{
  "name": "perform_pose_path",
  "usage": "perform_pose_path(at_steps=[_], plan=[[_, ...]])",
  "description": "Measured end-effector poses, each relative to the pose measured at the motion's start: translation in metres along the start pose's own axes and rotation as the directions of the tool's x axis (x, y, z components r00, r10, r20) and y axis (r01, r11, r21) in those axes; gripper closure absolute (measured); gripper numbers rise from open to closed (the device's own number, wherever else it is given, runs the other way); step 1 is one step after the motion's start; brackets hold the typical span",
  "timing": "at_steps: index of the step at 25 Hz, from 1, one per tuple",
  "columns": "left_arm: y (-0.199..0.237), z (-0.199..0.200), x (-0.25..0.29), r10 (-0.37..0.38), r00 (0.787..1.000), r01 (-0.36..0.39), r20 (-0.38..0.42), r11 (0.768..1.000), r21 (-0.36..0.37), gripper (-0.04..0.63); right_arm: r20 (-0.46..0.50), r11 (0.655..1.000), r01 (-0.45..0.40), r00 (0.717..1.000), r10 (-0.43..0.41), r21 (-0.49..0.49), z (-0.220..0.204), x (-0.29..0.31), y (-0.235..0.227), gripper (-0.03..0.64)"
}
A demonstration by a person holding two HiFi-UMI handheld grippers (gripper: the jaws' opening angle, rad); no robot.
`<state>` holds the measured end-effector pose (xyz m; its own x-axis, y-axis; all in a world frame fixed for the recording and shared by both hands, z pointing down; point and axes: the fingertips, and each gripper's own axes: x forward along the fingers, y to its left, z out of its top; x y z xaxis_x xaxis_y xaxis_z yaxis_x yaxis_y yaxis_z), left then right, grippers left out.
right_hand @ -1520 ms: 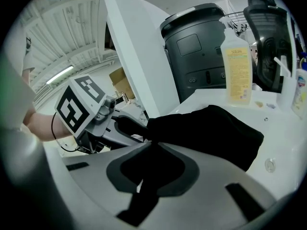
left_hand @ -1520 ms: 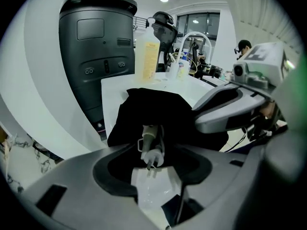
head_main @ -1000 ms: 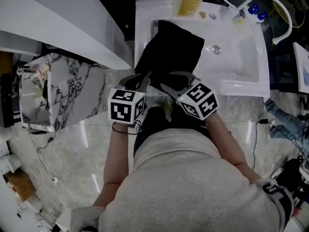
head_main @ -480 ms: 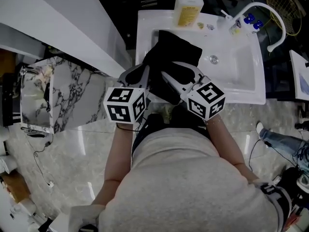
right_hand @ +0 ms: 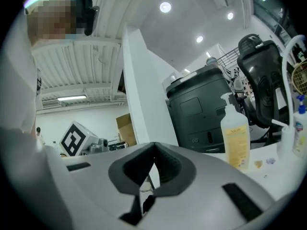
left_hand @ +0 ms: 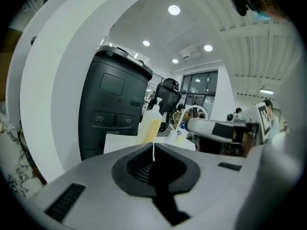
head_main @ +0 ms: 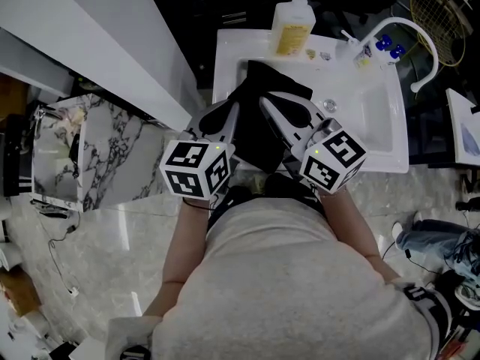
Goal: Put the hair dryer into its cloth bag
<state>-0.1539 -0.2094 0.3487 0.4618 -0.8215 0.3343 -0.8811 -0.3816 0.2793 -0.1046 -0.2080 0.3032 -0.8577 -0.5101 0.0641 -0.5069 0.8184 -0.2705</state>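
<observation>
The black cloth bag (head_main: 259, 130) hangs bunched over the left side of the white sink (head_main: 375, 103), raised between my two grippers. My left gripper (head_main: 231, 111) is shut on the bag's left edge; in the left gripper view its jaws (left_hand: 153, 147) meet with no gap at the tip. My right gripper (head_main: 265, 100) lies across the bag's top. Its jaws (right_hand: 154, 146) touch at the tip, and a thin dark strand of the bag shows in the slit below. No hair dryer is visible in any view; the bag's inside is hidden.
A yellow soap bottle (head_main: 291, 25) stands at the sink's back rim, and a curved white faucet (head_main: 420, 43) at its right. A marble counter (head_main: 112, 148) and a white slanted panel (head_main: 97, 28) lie to the left. A dark grey machine (left_hand: 112, 109) stands beyond the sink.
Both grippers rose and tipped toward level, lifting the bag off the sink bottom so it hangs narrower. The right gripper's jaws, spread before, came together.
</observation>
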Motion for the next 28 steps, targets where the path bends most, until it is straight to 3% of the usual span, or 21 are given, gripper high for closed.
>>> perform_pose_path(at_steps=[4, 10, 16, 24, 28], plan=[[-0.003, -0.003, 0.001, -0.017, 1.0, 0.017, -0.003, 1.0, 0.013, 0.584, 0.033, 0.999, 0.027, 0.999, -0.028, 0.027, 0.003, -0.004, -0.002, 0.618], [-0.006, -0.013, -0.001, -0.023, 1.0, 0.024, -0.019, 0.999, 0.043, 0.584, -0.031, 0.999, 0.039, 0.999, -0.038, 0.024, -0.011, -0.006, 0.003, 0.618], [-0.007, -0.018, -0.004, -0.02, 1.0, 0.02, -0.001, 0.999, 0.025, 0.584, -0.071, 0.998, 0.048, 0.996, -0.046, 0.033, -0.023, -0.006, 0.005, 0.618], [-0.006, -0.031, -0.002, -0.014, 0.999, 0.012, -0.033, 0.998, -0.063, 0.584, -0.1, 0.992, 0.052, 0.994, -0.041, 0.115, -0.037, -0.008, 0.001, 0.618], [-0.005, -0.035, 0.0, -0.007, 0.998, 0.004, -0.058, 0.998, -0.059, 0.584, -0.14, 0.993, 0.064, 0.989, -0.049, 0.103, -0.049, -0.007, -0.002, 0.618]])
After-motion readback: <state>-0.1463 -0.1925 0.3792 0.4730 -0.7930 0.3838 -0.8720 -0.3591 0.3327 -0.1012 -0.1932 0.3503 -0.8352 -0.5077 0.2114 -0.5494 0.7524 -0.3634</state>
